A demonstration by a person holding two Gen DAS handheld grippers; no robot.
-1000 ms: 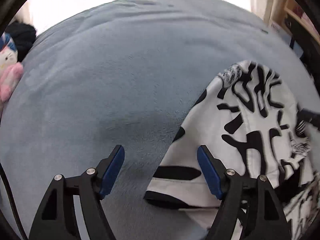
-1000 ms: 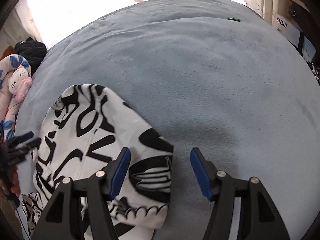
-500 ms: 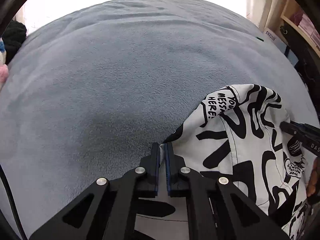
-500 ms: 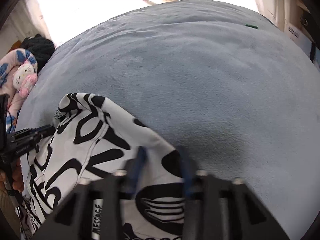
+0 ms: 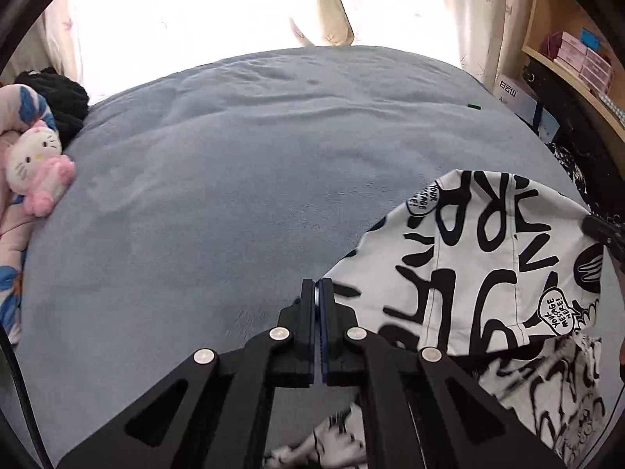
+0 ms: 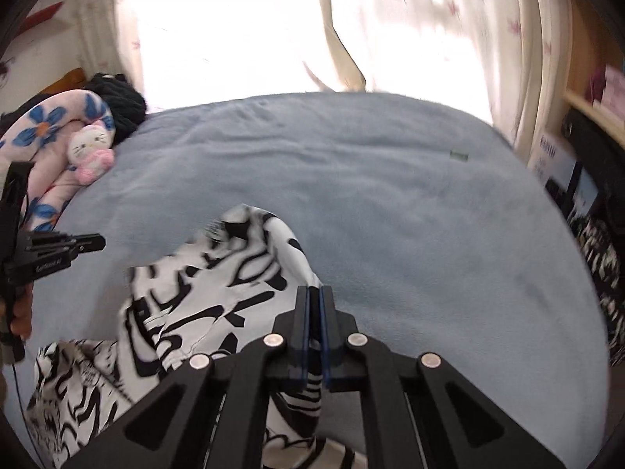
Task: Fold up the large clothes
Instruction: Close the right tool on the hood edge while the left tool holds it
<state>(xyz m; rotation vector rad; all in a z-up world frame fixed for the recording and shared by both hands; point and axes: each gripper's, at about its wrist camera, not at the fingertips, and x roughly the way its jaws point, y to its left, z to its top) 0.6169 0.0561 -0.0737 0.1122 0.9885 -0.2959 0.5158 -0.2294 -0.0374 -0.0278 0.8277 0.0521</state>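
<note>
A white garment with black graffiti print (image 5: 488, 265) hangs lifted above the blue-grey bed cover (image 5: 234, 179). My left gripper (image 5: 317, 287) is shut on the garment's left edge. My right gripper (image 6: 314, 293) is shut on the garment's (image 6: 218, 293) right edge and holds it up. The cloth stretches between the two grippers, and its lower part trails crumpled on the bed. The other gripper's fingers (image 6: 78, 244) show at the left of the right wrist view.
A Hello Kitty plush (image 5: 37, 166) and a floral pillow (image 6: 50, 125) lie at the bed's (image 6: 390, 215) left edge beside a black knitted item (image 5: 64, 93). Curtains (image 5: 410, 0) hang behind the bed. A wooden shelf with boxes (image 5: 566, 54) stands at the right.
Both grippers closed on the garment's edges and lifted them off the bed. The cloth now hangs between them, and the views tilted up toward the window.
</note>
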